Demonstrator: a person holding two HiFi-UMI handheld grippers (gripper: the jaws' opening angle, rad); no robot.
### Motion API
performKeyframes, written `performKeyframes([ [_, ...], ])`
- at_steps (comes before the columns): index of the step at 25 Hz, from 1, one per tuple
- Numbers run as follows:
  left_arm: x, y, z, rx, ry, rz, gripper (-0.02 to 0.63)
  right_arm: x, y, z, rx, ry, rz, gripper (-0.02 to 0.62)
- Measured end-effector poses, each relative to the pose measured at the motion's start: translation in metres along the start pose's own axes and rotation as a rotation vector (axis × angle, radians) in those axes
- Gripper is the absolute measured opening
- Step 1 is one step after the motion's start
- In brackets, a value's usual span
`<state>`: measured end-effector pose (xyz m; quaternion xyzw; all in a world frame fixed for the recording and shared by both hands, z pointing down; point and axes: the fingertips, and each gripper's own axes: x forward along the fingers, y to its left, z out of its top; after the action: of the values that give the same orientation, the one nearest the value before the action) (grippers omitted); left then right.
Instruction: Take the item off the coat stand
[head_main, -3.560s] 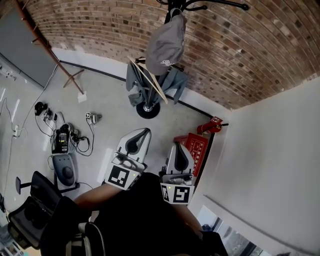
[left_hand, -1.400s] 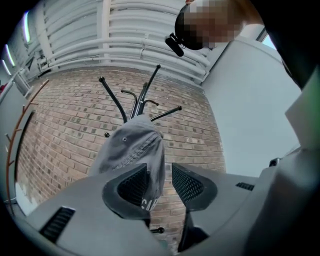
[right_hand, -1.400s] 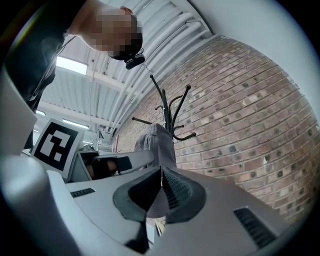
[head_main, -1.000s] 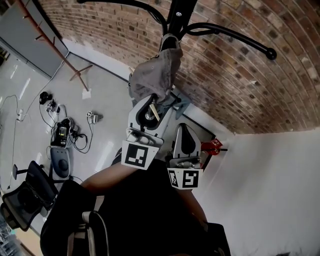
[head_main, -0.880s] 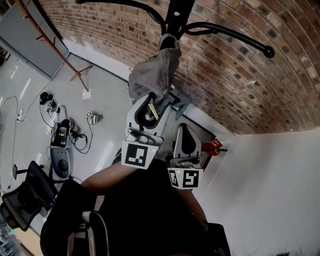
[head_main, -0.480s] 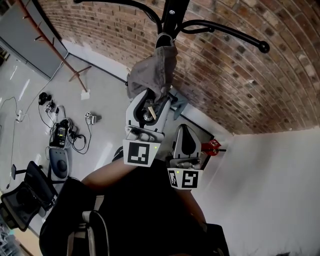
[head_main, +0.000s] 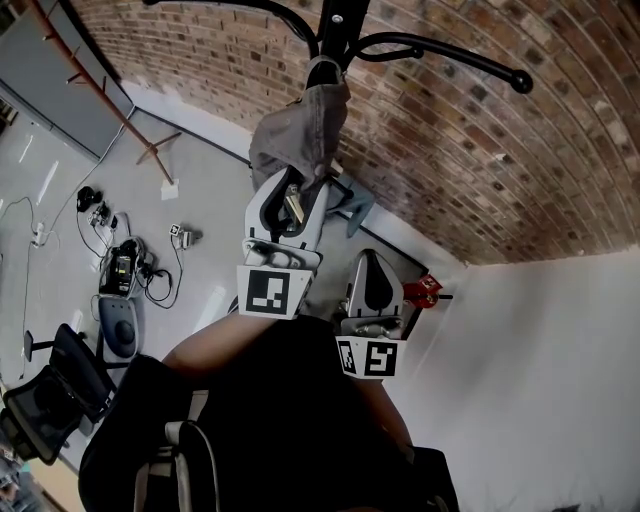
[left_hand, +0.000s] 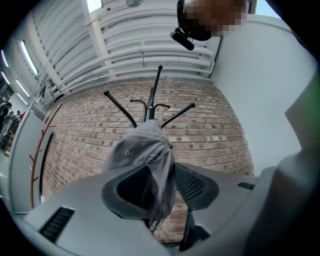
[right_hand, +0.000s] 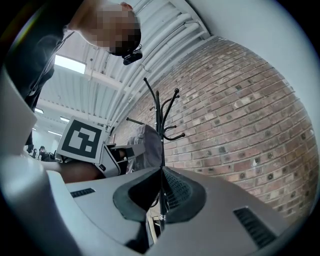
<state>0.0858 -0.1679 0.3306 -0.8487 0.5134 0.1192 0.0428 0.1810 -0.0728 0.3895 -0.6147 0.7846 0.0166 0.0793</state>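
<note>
Head view shows a limp grey cap (head_main: 296, 135)

A grey cap (right_hand: 145, 146) was seen hung on the black coat stand (right_hand: 159, 125); the right gripper (right_hand: 161, 172) jaws were closed, tips touching.

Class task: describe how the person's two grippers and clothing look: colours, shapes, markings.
The left gripper and right gripper are pale grey shells with tapering jaws lined by dark textured pads. Each carries a cube of black-and-white markers. No cables show. The top is black. The left jaws are closing, the grey cap between them.
</note>
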Motion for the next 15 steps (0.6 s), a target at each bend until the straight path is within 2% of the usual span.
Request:
performKeyframes([
  [2, -0.002, -0.001, 0.002, -0.017, -0.008, -0.009, 0.175, -0.001, 0.000, 0.003, -0.003, -0.006, 0.000, 0.021],
  [5, -0.004, -0.002, 0.013, -0.037, -0.067, -0.024, 0.143, -0.001, 0.001, 0.006, -0.003, -0.017, 0.003, 0.021],
  [10, -0.010, -0.004, 0.019, -0.040, -0.063, -0.029, 0.065, -0.006, 0.002, 0.007, 0.003, -0.021, 0.005, 0.021],
  [15, -0.014, -0.006, 0.014, -0.014, -0.039, -0.034, 0.049, -0.009, -0.004, 0.005, 0.017, -0.024, -0.009, 0.021],
])
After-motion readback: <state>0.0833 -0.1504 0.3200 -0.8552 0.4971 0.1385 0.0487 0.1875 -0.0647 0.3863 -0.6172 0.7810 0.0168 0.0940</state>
